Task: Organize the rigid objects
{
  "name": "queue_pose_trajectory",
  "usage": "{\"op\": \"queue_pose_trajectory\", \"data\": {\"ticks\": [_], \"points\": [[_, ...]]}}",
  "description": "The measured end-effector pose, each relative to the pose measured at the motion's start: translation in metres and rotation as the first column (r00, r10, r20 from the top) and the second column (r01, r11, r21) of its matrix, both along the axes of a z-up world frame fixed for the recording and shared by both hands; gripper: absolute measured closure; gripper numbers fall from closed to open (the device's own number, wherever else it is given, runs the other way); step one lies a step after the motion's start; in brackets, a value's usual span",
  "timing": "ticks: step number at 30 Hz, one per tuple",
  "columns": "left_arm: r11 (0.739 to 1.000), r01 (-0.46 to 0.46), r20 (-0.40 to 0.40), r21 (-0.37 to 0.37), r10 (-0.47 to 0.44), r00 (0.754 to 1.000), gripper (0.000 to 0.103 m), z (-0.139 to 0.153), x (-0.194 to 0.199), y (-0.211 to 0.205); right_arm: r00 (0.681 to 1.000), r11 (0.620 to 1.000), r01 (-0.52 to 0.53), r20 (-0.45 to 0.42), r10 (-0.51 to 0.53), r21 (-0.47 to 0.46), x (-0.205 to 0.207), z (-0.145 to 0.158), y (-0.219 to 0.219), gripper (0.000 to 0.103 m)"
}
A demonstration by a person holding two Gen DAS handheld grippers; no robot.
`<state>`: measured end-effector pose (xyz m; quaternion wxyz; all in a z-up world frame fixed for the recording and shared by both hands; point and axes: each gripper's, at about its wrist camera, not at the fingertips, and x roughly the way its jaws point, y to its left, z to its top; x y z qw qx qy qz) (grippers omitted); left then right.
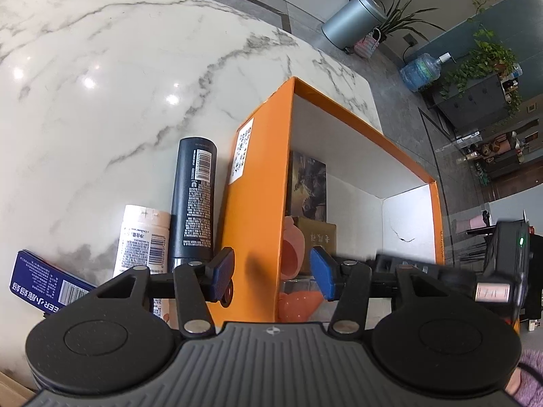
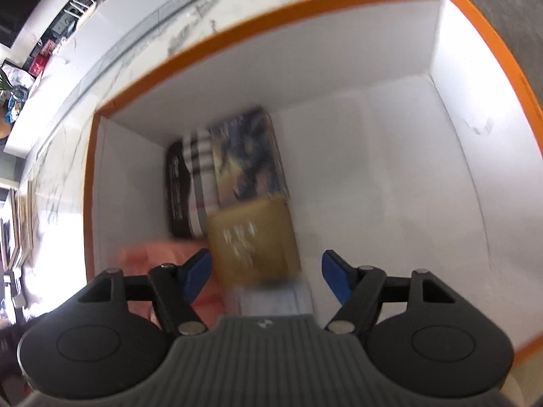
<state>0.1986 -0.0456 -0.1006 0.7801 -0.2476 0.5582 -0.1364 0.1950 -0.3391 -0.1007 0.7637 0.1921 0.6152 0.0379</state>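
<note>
An orange box (image 1: 254, 176) with white inner walls stands on the marble table. My left gripper (image 1: 271, 274) straddles its near side wall, one blue pad outside and one inside, and neither pad clearly presses on it. Inside lie a dark picture box (image 1: 307, 183), a gold box (image 1: 319, 237) and a pink item (image 1: 292, 254). My right gripper (image 2: 266, 278) hovers over the orange box (image 2: 237, 27) with its jaws apart and nothing held. The gold box (image 2: 254, 240) lies blurred below it, beside a plaid box (image 2: 200, 169) and the picture box (image 2: 247, 156).
Outside the orange box, a dark tube bottle (image 1: 195, 200), a white bottle (image 1: 142, 240) and a blue carton (image 1: 44, 285) lie on the marble table (image 1: 101, 84). The right half of the box floor (image 2: 390, 186) is bare. A bin (image 1: 353, 20) and plants stand on the floor beyond.
</note>
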Motion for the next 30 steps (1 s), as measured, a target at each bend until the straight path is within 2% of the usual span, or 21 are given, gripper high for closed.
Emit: {"op": "queue_pose_trajectory", "data": {"ticks": [1,4,6,8,18,22,27,30], "points": [[1.000,-0.001,0.001,0.000,0.001,1.000,0.044,0.000,0.000,0.000,1.000,1.000,0.007,-0.017,-0.007,0.002,-0.011,-0.002,0.001,0.040],[1.000,-0.003,0.009,0.001,0.003,1.000,0.044,0.003,-0.003,0.001,0.998,0.999,0.022,-0.060,-0.019,0.033,-0.029,0.000,-0.001,0.048],[1.000,-0.007,0.017,0.004,0.007,1.000,0.044,0.006,-0.006,0.002,0.999,1.000,0.000,-0.045,0.000,-0.006,-0.033,0.000,0.003,0.052],[1.000,-0.015,0.023,0.007,0.015,1.000,0.044,0.009,-0.010,0.005,0.999,1.000,0.007,-0.046,-0.006,0.021,-0.034,0.000,0.003,0.058],[0.999,-0.046,0.049,0.009,0.046,0.998,0.044,0.024,-0.027,0.019,0.999,0.997,0.008,-0.049,-0.004,0.073,-0.042,0.001,0.010,0.060],[0.998,-0.058,0.068,0.009,0.057,0.996,0.044,0.031,-0.035,0.028,0.999,0.999,0.008,-0.044,-0.005,0.050,-0.047,0.006,0.011,0.059],[0.997,-0.077,0.116,0.026,0.073,0.990,0.045,0.045,-0.049,0.048,1.000,1.000,0.000,0.027,-0.001,0.019,-0.064,0.032,0.012,0.056],[0.994,-0.105,0.154,0.041,0.097,0.983,0.046,0.056,-0.059,0.067,0.993,1.000,-0.024,0.117,0.024,0.000,-0.077,0.058,0.037,0.050]]}}
